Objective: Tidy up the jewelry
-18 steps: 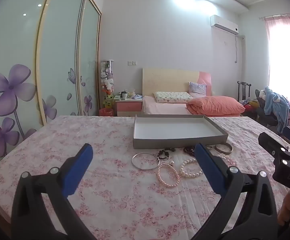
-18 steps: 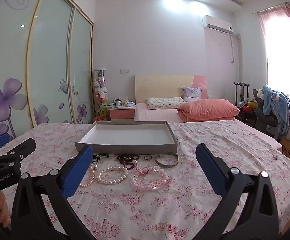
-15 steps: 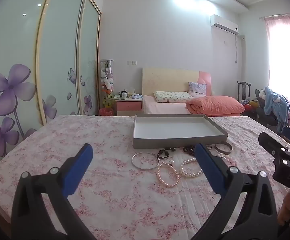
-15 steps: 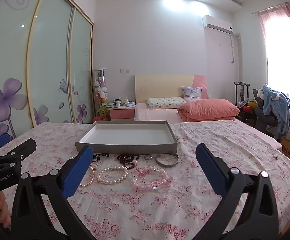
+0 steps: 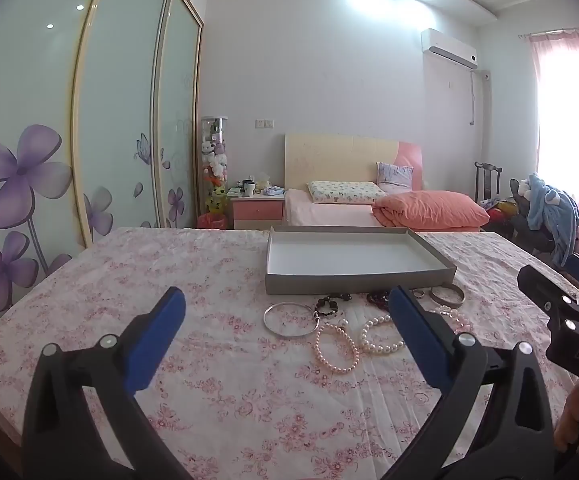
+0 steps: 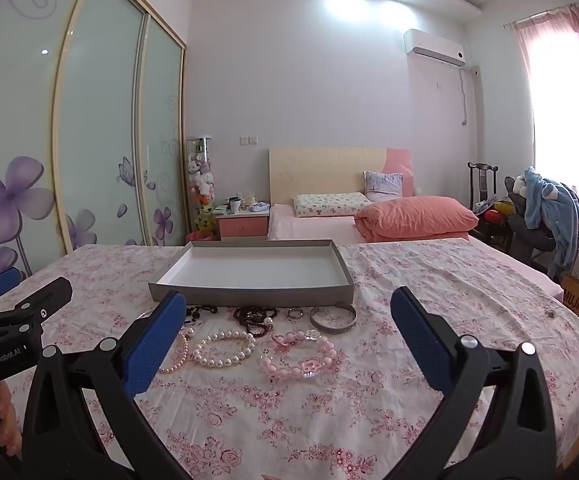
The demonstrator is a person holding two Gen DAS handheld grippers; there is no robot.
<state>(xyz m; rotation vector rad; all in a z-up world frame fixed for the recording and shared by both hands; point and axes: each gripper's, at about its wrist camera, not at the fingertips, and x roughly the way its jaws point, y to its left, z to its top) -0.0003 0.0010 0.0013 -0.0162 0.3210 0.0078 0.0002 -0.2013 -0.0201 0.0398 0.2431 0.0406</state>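
Note:
A grey tray (image 5: 353,283) (image 6: 249,295) with a white inside stands empty on the floral cloth. Jewelry lies in front of it: a thin silver bangle (image 5: 290,320), a pinkish pearl bracelet (image 5: 336,348), a white pearl bracelet (image 6: 224,347) (image 5: 381,336), a pink bead bracelet (image 6: 299,360), dark bead pieces (image 6: 255,316), a small ring (image 6: 295,312) and a grey bangle (image 6: 333,318) (image 5: 447,295). My left gripper (image 5: 285,338) is open and empty, short of the bangle. My right gripper (image 6: 287,340) is open and empty, short of the pink bracelet.
The table has a pink floral cloth (image 6: 449,280). A small metal piece (image 6: 550,312) lies alone at the far right. Behind are a bed (image 6: 369,220), a nightstand (image 6: 243,224), a sliding wardrobe (image 6: 89,140) and a chair with clothes (image 6: 545,208).

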